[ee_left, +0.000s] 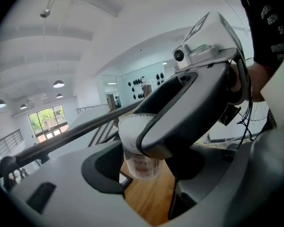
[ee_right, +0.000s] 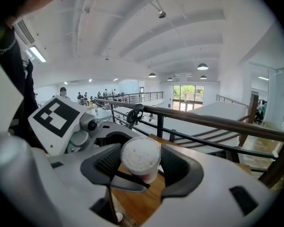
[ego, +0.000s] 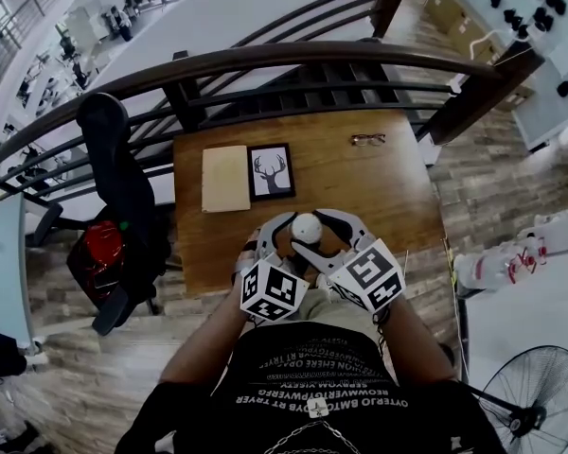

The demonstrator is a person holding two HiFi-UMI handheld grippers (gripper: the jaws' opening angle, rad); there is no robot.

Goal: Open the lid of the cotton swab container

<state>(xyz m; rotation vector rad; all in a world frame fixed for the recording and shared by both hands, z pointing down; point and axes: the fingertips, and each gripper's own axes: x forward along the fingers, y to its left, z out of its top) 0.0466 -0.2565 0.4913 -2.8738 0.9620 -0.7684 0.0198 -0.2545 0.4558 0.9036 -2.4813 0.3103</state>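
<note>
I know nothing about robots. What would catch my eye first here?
A small clear plastic container with a white top is held above the brown wooden table, gripped between the left hand-held gripper and the right hand-held gripper. Beyond it on the table lies a black-framed deer picture.

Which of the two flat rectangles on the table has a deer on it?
The black-framed picture, showing an antlered deer head on white. It lies just right of the plain tan board, which bears no image.

Black T-shirt (ego: 312,391), white lettering, short sleeves (ego: 156,422). Left claw (ego: 286,237) and right claw (ego: 324,235): pale grey shells, black pads (ee_right: 106,162), black-and-white marker cubes (ego: 268,291).
</note>
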